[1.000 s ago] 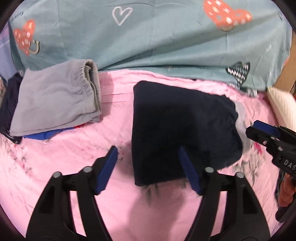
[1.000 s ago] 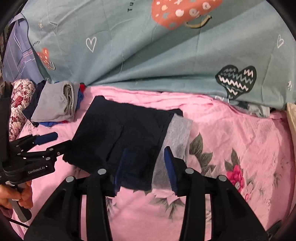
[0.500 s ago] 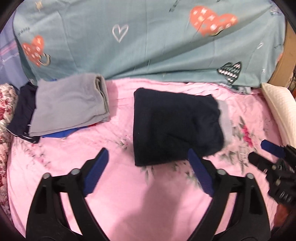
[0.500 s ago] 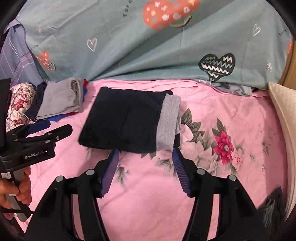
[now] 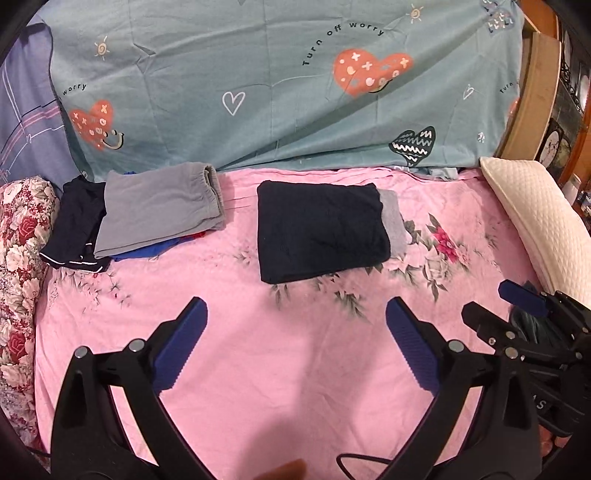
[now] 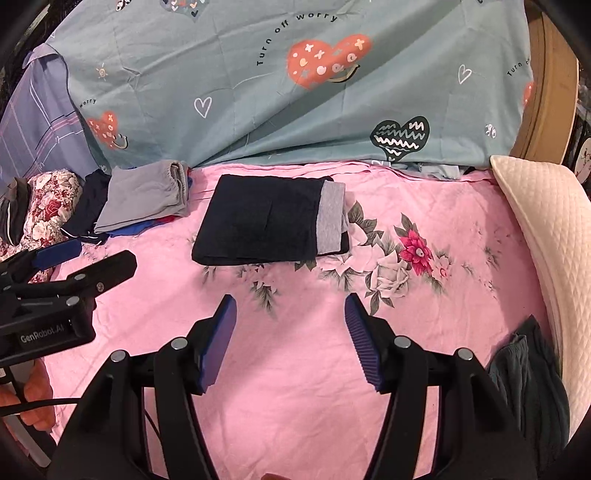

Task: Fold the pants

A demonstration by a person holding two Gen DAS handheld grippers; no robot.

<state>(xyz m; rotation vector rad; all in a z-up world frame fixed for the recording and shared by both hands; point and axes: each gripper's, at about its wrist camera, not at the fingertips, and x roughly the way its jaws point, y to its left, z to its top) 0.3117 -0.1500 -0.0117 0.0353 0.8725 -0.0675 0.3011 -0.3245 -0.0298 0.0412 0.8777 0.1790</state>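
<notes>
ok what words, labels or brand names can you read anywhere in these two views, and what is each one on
"Turn off worry": printed in an arc above the orange heart on the teal cotton sheet.
"worry": the end of the same phrase, further left on that sheet.
"GenRobot.AI": white lettering on the black left gripper body, seen from the right wrist.
Partial white letters on the black right gripper body: cut off, unreadable.

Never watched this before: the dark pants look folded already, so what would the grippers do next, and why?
Probably carry the folded dark pants to the stack topped by grey pants; both the left gripper and right gripper are open and empty.
</notes>
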